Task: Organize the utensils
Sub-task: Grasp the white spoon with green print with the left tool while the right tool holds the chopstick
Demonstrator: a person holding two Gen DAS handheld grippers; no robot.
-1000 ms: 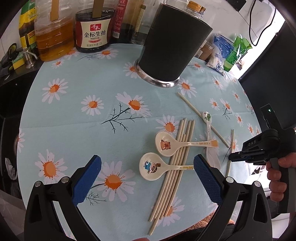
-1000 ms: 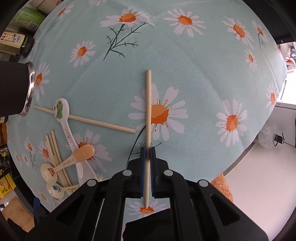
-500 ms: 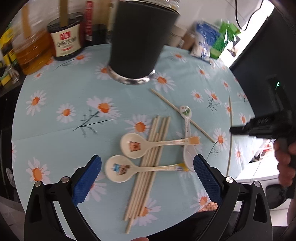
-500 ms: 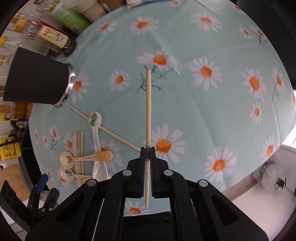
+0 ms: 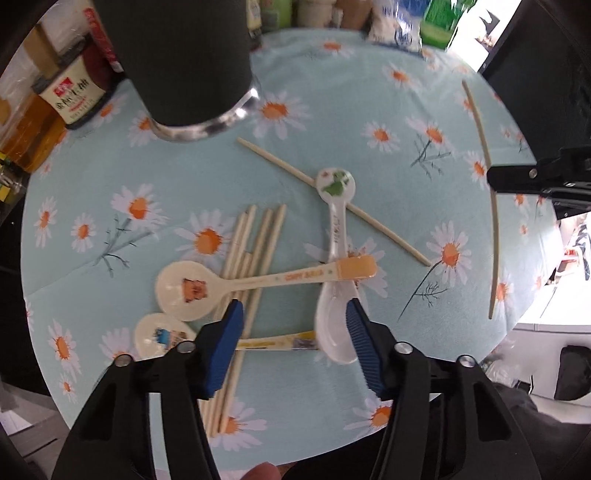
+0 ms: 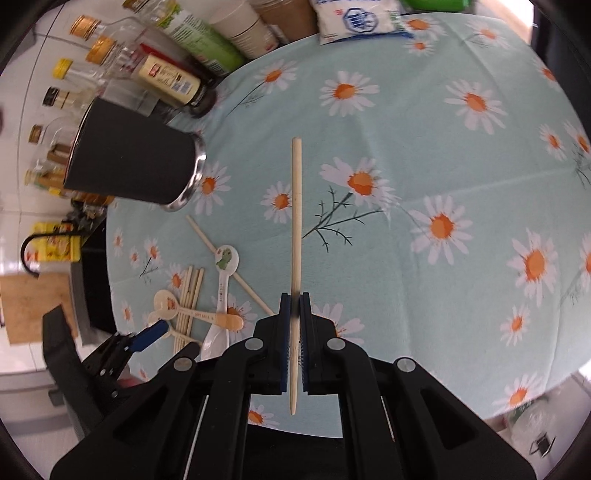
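Observation:
My right gripper (image 6: 294,306) is shut on a pale chopstick (image 6: 296,221) and holds it above the daisy tablecloth; it also shows in the left wrist view (image 5: 493,221). My left gripper (image 5: 293,325) is open, low over three spoons: a bear spoon (image 5: 192,288), a cartoon spoon (image 5: 162,336) and a white dinosaur spoon (image 5: 336,258). Several chopsticks (image 5: 255,247) lie under the spoons. One loose chopstick (image 5: 288,170) lies diagonally. A black utensil holder (image 5: 177,62) stands at the back; the right wrist view shows it too (image 6: 129,158).
Sauce and oil bottles (image 5: 70,99) stand behind the holder. More bottles (image 6: 166,77), paper cups (image 6: 240,26) and a white bag (image 6: 354,18) line the table's far edge. The round table's rim (image 5: 517,325) drops off at the right.
My left gripper has moved forward over the spoons and its fingers have narrowed. My right gripper has lifted the chopstick off the cloth and swung toward the holder.

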